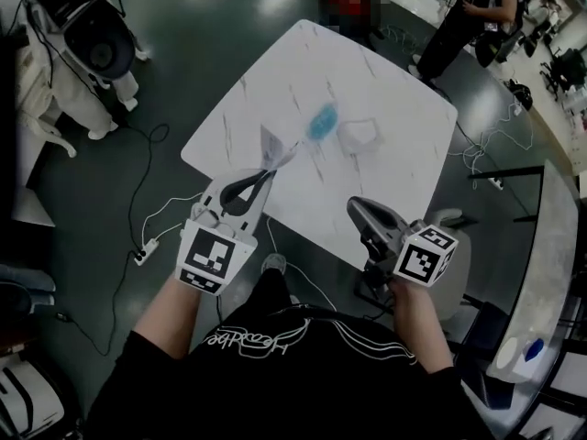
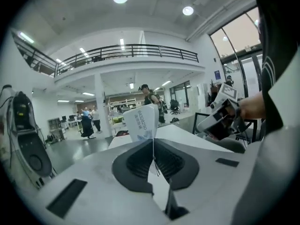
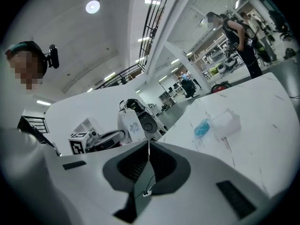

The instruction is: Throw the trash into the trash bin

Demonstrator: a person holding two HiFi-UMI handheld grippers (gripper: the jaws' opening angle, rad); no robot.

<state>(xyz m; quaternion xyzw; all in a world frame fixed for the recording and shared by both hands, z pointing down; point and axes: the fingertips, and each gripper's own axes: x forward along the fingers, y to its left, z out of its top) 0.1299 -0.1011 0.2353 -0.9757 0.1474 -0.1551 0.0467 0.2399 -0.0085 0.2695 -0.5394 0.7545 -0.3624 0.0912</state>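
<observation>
The left gripper (image 2: 153, 143) is pressed together on the lower edge of a white printed sachet (image 2: 142, 121), held above the near edge of the table (image 1: 404, 108). The sachet looks light, thin and limp (probably slick film), so a firm edge pinch should suffice. The right gripper (image 3: 149, 145) is pressed together on nothing. A blue wad (image 1: 322, 120) and a clear wrapper (image 1: 359, 136) lie on the table, both apparently light and crushable. No bin shows.

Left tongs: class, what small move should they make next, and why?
Probably swing the left tongs away from the table toward the bin, which no view clearly shows. They are shut on a paper scrap, held above the tabletop, so the pick looks done and only the drop remains.
</observation>
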